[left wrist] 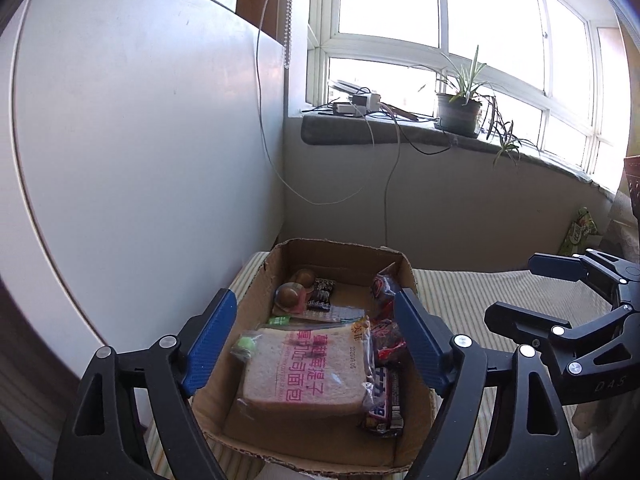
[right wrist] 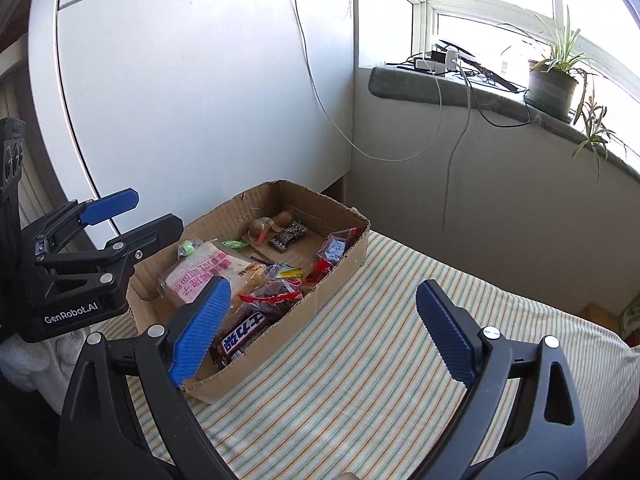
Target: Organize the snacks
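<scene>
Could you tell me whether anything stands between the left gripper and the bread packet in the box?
Nothing visible does. The left gripper hangs open above the cardboard box, and the bread packet lies uncovered on top, in plain sight between the fingers. Smaller snacks lie beside and behind it, not over it.

One cardboard box [left wrist: 404, 264]; inside, one bagged bread slice [left wrist: 308, 368], one chocolate bar [left wrist: 386, 400], two round sweets [left wrist: 294, 288]. One potted plant [left wrist: 458, 110] at one o'clock.

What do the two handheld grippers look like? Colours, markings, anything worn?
Both grippers, left gripper and right gripper, are black angular linkage frames with silver pivot screws and ribbed blue pads. White "GenRobot.AI" lettering marks the left body. A white glove shows beneath it.
</scene>
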Motion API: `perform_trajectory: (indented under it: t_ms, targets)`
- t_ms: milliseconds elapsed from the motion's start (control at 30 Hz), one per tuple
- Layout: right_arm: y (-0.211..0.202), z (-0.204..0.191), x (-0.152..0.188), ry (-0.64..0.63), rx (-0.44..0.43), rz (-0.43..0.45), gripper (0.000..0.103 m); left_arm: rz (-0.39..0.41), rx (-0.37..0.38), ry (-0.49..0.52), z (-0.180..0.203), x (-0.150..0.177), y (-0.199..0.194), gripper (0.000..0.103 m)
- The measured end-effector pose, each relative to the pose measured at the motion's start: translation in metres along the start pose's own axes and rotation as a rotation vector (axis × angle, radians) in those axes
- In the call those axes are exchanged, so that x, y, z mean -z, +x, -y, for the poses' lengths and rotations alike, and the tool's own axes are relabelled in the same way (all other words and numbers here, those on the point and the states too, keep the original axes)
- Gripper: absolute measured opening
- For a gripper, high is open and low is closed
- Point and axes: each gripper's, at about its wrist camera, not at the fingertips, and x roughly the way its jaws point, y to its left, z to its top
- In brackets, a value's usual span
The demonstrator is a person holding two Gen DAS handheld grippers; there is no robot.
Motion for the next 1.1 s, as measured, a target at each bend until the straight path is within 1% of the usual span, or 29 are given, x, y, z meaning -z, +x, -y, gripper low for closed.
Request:
perform_trajectory:
  t_ms: [67,133,333,533,833,1100]
  targets:
    - [-0.008,-0.002,0.004,-0.012,0.026,0.017,0.096,0.003,0.015,-0.001,0.004,0.005,-0.006,0.081]
    - [-0.015,-0.004,0.009,-0.022,0.048,0.030,0.101,0.009,0.015,0.003,0.008,0.010,-0.011,0.081]
    - [-0.034,-0.007,0.030,-0.043,0.116,0.061,0.102,-0.007,0.036,0.009,0.019,0.028,-0.019,0.081]
    - [-0.044,-0.011,0.052,-0.054,0.162,0.070,0.103,-0.024,0.027,0.022,0.023,0.041,-0.020,0.081]
    - [-0.036,-0.004,0.078,0.015,0.163,0.033,0.103,-0.042,0.012,0.008,0.018,0.048,-0.018,0.081]
    - [-0.037,0.004,0.086,0.043,0.170,0.019,0.103,-0.037,0.008,0.000,0.016,0.047,-0.018,0.081]
